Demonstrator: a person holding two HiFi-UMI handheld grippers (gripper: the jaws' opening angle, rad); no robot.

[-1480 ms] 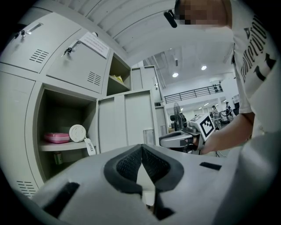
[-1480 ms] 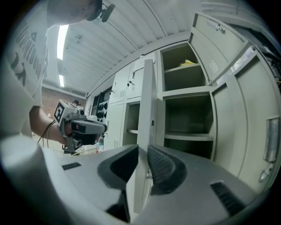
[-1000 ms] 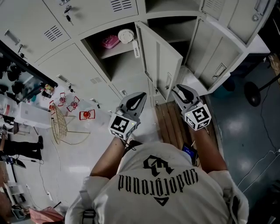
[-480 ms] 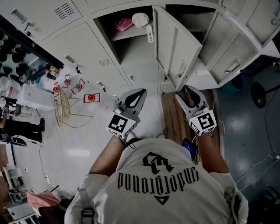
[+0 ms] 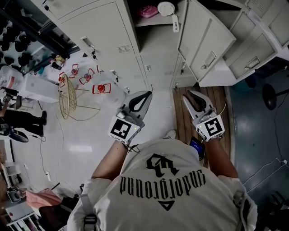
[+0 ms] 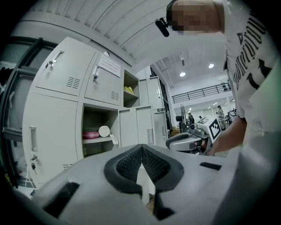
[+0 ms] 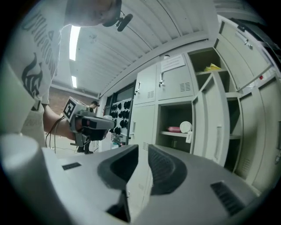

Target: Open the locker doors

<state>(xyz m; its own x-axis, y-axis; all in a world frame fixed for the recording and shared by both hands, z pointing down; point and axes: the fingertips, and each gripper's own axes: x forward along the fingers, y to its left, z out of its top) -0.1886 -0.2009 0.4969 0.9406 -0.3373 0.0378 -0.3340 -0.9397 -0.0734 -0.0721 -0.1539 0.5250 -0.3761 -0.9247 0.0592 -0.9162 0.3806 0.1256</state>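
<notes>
The grey lockers fill the top of the head view. One door (image 5: 205,43) stands swung open, and its compartment holds a pink thing (image 5: 148,11) and a white round thing (image 5: 165,8). To its left a larger door (image 5: 97,31) is closed. Both grippers point level at the lockers from well back and touch nothing. My left gripper (image 5: 145,94) (image 6: 141,148) is shut and empty. My right gripper (image 5: 189,94) (image 7: 143,149) has just been closing, but a narrow gap is left and nothing is between its jaws.
A wooden slatted bench (image 5: 180,119) lies on the floor in front of the open lockers. A wire basket stand (image 5: 67,97) and red-and-white things (image 5: 101,88) sit at the left. A person (image 5: 18,119) stands at the far left. A dark stand base (image 5: 275,97) is at the right.
In the head view the lockers have slid upward and away. Both grippers have drawn back from them together, side by side.
</notes>
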